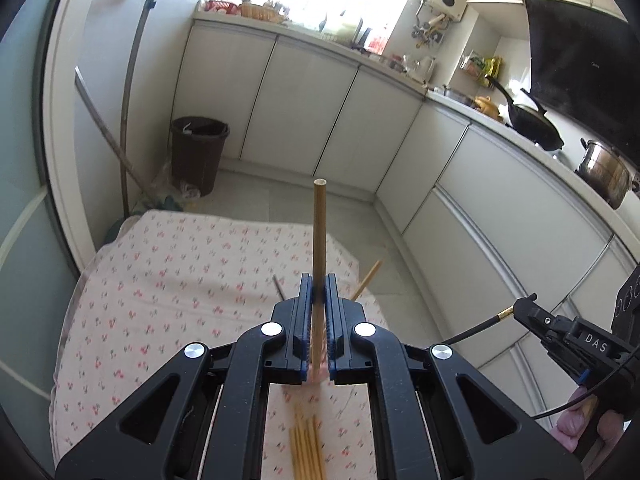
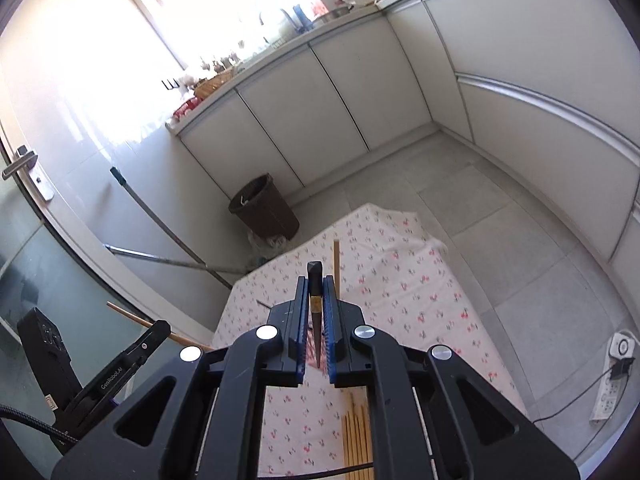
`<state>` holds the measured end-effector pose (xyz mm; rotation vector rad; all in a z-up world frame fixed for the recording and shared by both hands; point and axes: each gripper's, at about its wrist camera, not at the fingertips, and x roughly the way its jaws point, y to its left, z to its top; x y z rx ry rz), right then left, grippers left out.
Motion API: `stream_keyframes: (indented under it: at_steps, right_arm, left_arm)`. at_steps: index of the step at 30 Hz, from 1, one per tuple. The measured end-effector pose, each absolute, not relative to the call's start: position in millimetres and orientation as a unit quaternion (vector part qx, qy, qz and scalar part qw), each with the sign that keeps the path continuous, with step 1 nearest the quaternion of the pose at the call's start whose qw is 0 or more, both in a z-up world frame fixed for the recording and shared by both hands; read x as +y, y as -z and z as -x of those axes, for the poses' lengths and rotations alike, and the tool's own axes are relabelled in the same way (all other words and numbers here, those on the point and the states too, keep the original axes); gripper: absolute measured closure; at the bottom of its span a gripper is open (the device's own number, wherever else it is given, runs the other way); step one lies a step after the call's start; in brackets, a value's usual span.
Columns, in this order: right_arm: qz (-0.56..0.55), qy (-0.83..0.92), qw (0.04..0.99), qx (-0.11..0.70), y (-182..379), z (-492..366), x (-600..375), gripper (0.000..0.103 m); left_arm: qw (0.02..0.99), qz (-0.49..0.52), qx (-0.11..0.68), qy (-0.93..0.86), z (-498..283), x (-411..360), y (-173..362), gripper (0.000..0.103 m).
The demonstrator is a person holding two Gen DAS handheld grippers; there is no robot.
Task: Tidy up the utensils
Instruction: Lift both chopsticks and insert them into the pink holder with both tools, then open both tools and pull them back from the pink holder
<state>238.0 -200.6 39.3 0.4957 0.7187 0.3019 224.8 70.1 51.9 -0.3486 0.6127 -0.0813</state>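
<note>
Nearest to each camera lies a bundle of pale chopsticks (image 1: 307, 446), side by side on the flowered cloth of the tabletop (image 1: 160, 280), their long axes running straight away from the holder, directly beneath both claws. Above them the left claw (image 1: 319, 292) is closed tight on a single pale chopstick (image 1: 319, 232), which points forward along the fingers, its blunt end well out beyond the tips. Over on the other side the right claw (image 2: 316, 292) is pinched on a dark chopstick (image 2: 315, 280) with a gold band, also lying along the fingers, thick end forward. Another pale stick (image 2: 336, 268) pokes out just beyond the right claw. Both held sticks already run parallel to the bundle, so I'd guess lowering either one straight down would add it; neither hand looks clearly closer. Farther off stand a brown bin (image 2: 266, 210) and white cabinets (image 1: 304, 100).
</note>
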Motion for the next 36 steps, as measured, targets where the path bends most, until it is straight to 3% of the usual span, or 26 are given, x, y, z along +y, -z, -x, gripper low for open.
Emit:
stream_keyframes:
  at_steps: [9,13,18,25,29,36]
  right_arm:
    - [-0.238,-0.136,0.897,0.346,-39,-273,-190,0.096]
    - [-0.241,-0.123,0.893,0.361,-24,-287,-188,0.096]
    - [-0.234,-0.114,0.892,0.371,-13,-297,-187,0.096]
    - [-0.232,-0.106,0.888,0.384,0,-309,-173,0.095]
    - [-0.24,-0.112,0.876,0.403,15,-318,-165,0.085]
    - [-0.207,-0.108,0.886,0.402,18,-295,-164,0.084]
  left_arm:
    - [0.935,0.168,0.311,0.035,-273,60,-31,0.096]
    - [0.923,0.196,0.331,0.019,-271,73,-9,0.077]
    - [0.923,0.229,0.31,-0.015,-242,99,-16,0.069]
    - [0.916,0.242,0.319,-0.022,-230,111,-11,0.069]
    - [0.911,0.24,0.335,-0.015,-232,107,-1,0.069]
    - [0.917,0.215,0.336,0.004,-224,89,-6,0.066]
